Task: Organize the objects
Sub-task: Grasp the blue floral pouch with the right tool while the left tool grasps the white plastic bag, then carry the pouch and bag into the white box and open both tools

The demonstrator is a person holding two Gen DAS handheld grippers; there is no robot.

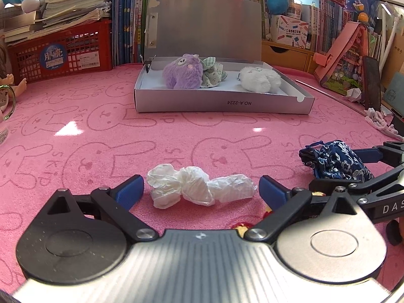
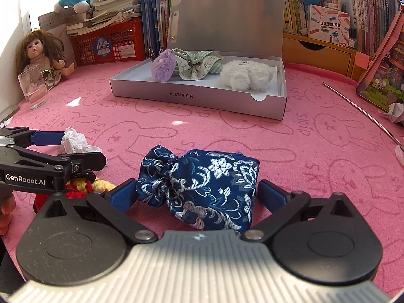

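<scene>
On the pink worktop (image 1: 75, 151), our left gripper (image 1: 201, 189) stands released around crumpled paper (image 1: 197, 189), our right gripper (image 2: 197, 194) released around the blue pouch (image 2: 202, 186).

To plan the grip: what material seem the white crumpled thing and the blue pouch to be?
White crumpled thing: probably thin plastic film or tissue, matte, with sharp creases. Blue pouch: woven brocade-like fabric, slightly shiny, with silver flower pattern and gathered neck.

Right tool (image 2: 197, 193) spread wide around blue floral pouch (image 2: 202, 186) on pink tabletop (image 2: 315, 151); pads beside pouch, contact unclear. Left tool (image 2: 63, 149) at left, straddling crumpled white tissue (image 2: 74, 141). Open grey box (image 2: 199, 96) beyond holds purple plush (image 2: 163, 66), green cloth (image 2: 197, 63), white plush (image 2: 245, 75)
</scene>
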